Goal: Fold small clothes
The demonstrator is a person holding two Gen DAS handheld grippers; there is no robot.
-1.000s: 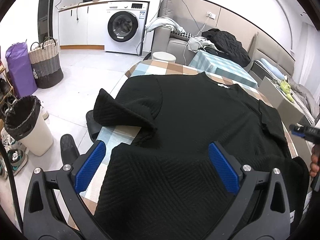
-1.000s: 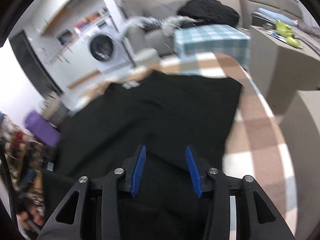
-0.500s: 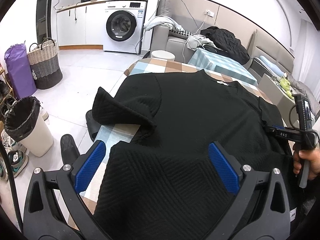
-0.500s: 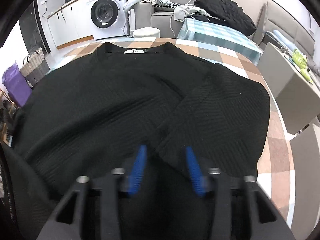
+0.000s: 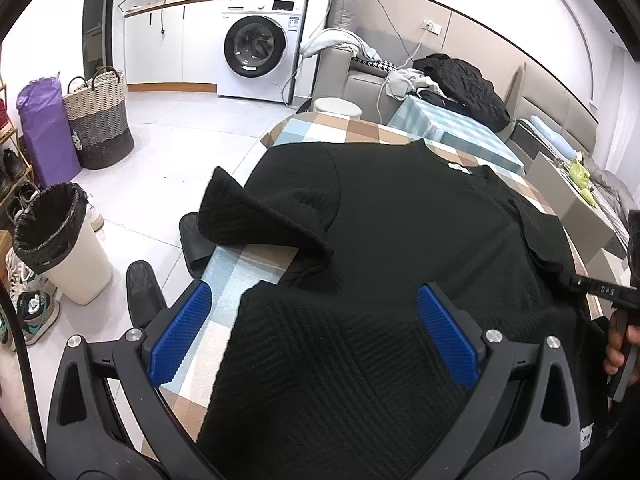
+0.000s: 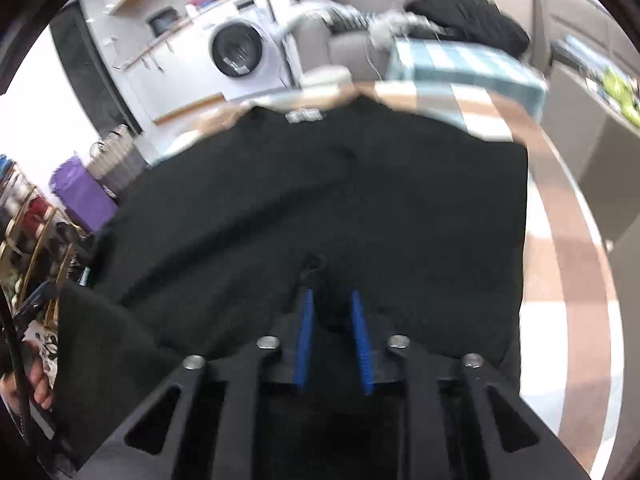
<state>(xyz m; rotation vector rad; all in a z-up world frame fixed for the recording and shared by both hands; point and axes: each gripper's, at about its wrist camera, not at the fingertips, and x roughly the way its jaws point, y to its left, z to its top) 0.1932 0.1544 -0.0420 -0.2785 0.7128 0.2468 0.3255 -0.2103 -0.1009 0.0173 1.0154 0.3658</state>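
Two claws worked over one black, chevron-textured knit top (image 5: 400,232) that lay spread on the checked brown, white and pale-blue counter (image 5: 320,130), neckline and white label toward the far edge.

At far left stood a purple bag (image 5: 44,128), a woven two-tone laundry basket (image 5: 98,120) and a white bin with a black liner (image 5: 60,248) on the pale tiled floor. A black slipper (image 5: 192,246) lay just beside the counter's edge.

The left claw (image 5: 312,332) was released, its blue ribbed pads (image 5: 178,338) spread wide; the top's hem sat between them, and neither pad appeared to press on it. Just beyond, the top's left short sleeve (image 5: 256,216) lay partly flipped over, reaching past the counter's edge.

Behind stood a white front-loading washing machine (image 5: 260,52) and a grey sofa (image 5: 360,76) heaped with clothes.

Further right, the right claw (image 6: 332,320) had just been closing, and its blue pads stood narrow with a bunched ridge of the black fabric between them. That view was smeared by motion, so the grip seemed clenched on the cloth rather than plainly so. In the left wrist view its dark body (image 5: 600,290) met the top's right edge, with the person's hand (image 5: 618,344) on the handle.
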